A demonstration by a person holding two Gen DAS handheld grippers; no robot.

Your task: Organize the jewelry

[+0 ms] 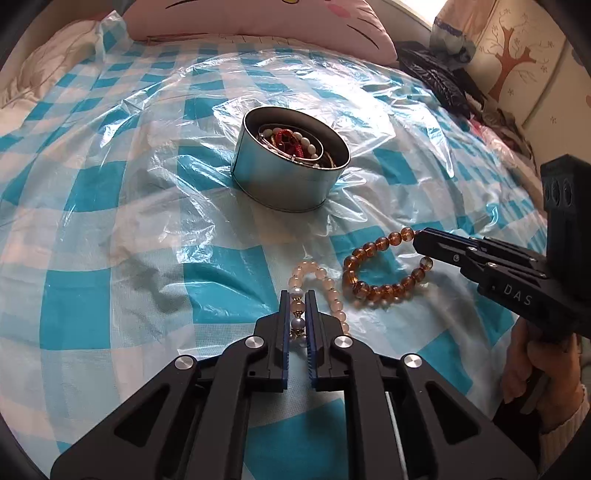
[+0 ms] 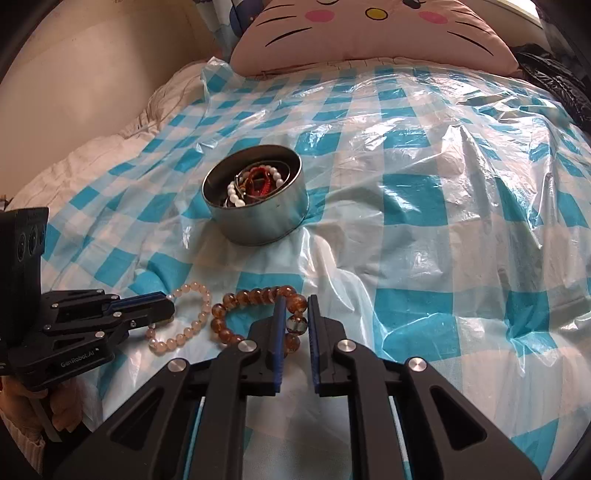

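Observation:
A round metal tin (image 1: 280, 184) (image 2: 258, 225) stands on the checked cloth and holds red, white and gold jewelry. In front of it lie a pale pink bead bracelet (image 1: 332, 295) (image 2: 192, 325) and an amber bead bracelet (image 1: 384, 288) (image 2: 255, 295), side by side. My left gripper (image 1: 297, 299) (image 2: 168, 308) is shut on the pale pink bracelet, which rests on the cloth. My right gripper (image 2: 296, 306) (image 1: 419, 240) is shut on the amber bracelet's right side, also low on the cloth.
A blue-and-white checked plastic sheet (image 2: 424, 206) covers the bed. A pink cat-face cushion (image 2: 373, 33) lies at the far edge. A black bag (image 1: 436, 77) sits at the far right, next to a wall panel with a tree drawing (image 1: 513, 51).

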